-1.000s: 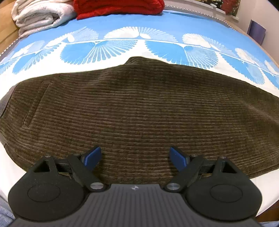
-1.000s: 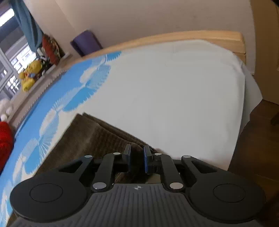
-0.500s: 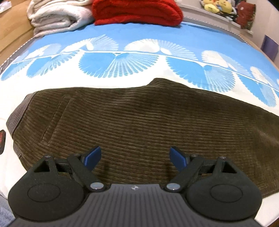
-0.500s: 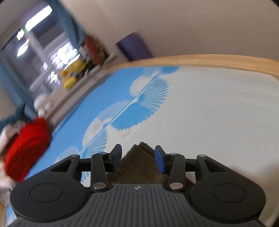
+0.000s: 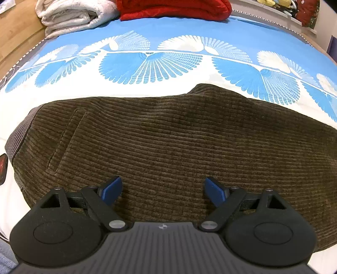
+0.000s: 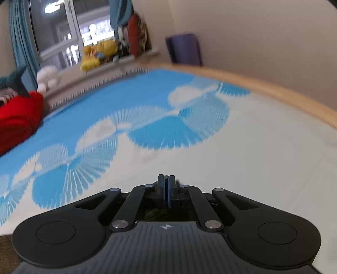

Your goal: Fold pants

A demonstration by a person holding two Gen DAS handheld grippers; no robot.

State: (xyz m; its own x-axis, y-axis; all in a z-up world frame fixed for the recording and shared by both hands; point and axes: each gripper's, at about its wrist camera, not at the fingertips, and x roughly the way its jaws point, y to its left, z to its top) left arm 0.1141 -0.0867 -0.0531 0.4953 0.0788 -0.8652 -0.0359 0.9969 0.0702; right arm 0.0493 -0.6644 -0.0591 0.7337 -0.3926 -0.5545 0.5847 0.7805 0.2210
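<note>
From where I sit, the brown corduroy pants lie flat across the near part of the bed, on the white and blue fan-patterned cover, already doubled lengthwise by the look of it: I see a single leg's width with the grey waistband at the left end and a slanted pocket seam beside it, while the leg end runs out of the left wrist view to the right. So I judge the first fold done and the crosswise folds, bringing leg end toward waistband, not yet made. My left gripper hovers over the near edge of the cloth with its blue pads wide apart and nothing between them, touching no fabric that I can confirm. My right gripper has its jaws pressed together; the view is blurred, and I see only a scrap of dark fabric under its body, so I cannot tell whether any cloth is pinched between the pads or they have closed on nothing. Ahead of it lies bare cover up to the wooden bed frame. A folded white blanket and a red one sit well apart at the far side.
</note>
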